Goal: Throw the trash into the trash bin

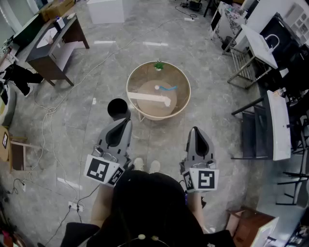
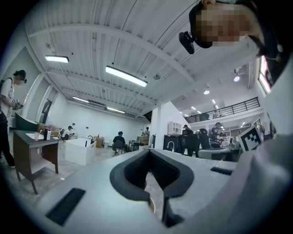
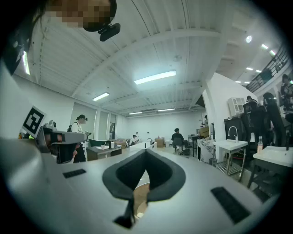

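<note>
A round wooden table [image 1: 179, 77] stands ahead of me in the head view. On it lie a long white piece [image 1: 149, 98], a blue strip [image 1: 170, 89] and a small green bit [image 1: 158, 65] at the far rim. On the floor just left of the table stands a black trash bin [image 1: 118, 109]. My left gripper [image 1: 125, 121] is held level with its tip near the bin, jaws shut and empty. Short of the table's near edge, my right gripper [image 1: 195, 130] is also shut and empty. Each gripper view looks level across the room over closed jaws: the left gripper [image 2: 149, 151] and the right gripper [image 3: 146, 153].
A dark desk [image 1: 50, 43] and a white box [image 1: 105, 10] stand at the back left. White tables and black chairs [image 1: 277, 125] line the right side. Cables [image 1: 48, 116] trail over the floor at left. Several people stand or sit at the far end of the room.
</note>
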{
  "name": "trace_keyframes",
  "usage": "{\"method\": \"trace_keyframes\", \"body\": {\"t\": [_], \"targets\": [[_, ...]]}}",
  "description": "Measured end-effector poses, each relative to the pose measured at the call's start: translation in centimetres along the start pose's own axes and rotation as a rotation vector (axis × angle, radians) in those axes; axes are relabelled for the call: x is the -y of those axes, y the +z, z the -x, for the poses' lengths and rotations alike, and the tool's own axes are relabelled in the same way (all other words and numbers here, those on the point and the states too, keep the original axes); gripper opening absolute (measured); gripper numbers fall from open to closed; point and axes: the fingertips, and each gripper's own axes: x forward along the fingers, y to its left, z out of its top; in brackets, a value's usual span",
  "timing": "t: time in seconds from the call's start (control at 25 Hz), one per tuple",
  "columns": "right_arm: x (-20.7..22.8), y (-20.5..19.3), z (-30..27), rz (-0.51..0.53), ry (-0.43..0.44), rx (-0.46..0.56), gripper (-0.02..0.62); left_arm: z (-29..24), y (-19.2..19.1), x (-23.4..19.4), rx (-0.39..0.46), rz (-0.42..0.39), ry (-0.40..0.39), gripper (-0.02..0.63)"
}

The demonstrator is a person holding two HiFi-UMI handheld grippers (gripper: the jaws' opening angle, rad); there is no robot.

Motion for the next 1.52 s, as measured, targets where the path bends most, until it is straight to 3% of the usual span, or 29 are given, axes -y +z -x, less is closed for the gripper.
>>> {"method": "trace_keyframes", "body": {"t": [0.44,0.68,1.04,1.16,1.24,1.52], "targets": [[-0.4,-0.1,-0.6,-0.002,0.002,-0.002,0.003,-0.2,-0.1,-0.8,0.002,0.009,0.002,0.005],[-1.3,-2.3,-1.6,-0.068,0.052,-0.043,0.003,0.2,-0.9,-1.9,0.011,0.007,0.005,0.005],[-4.0,-6.1,-3.0,0.031,0.093,-0.147,0.008,1.6,-3.2,-5.1,-0.003,0.084,-0.038,0.006],[-4.9,-8.0,-3.8,0.048,0.104,-0.227,0.049,0.9,-4.4,-5.5,-0.038,0.064,-0.081,0.021],[-5.2,-10.2,-4.5,0.074,0.135,-0.296,0.117,0.0,-5.6,-5.5,-0.080,0.052,-0.108,0.117],[-4.3,-16.1,-7.7,0.088,0.175,-0.418,0.150,-1.8,-8.8,-6.5,-0.145,0.068,-0.091,0.120]]}}
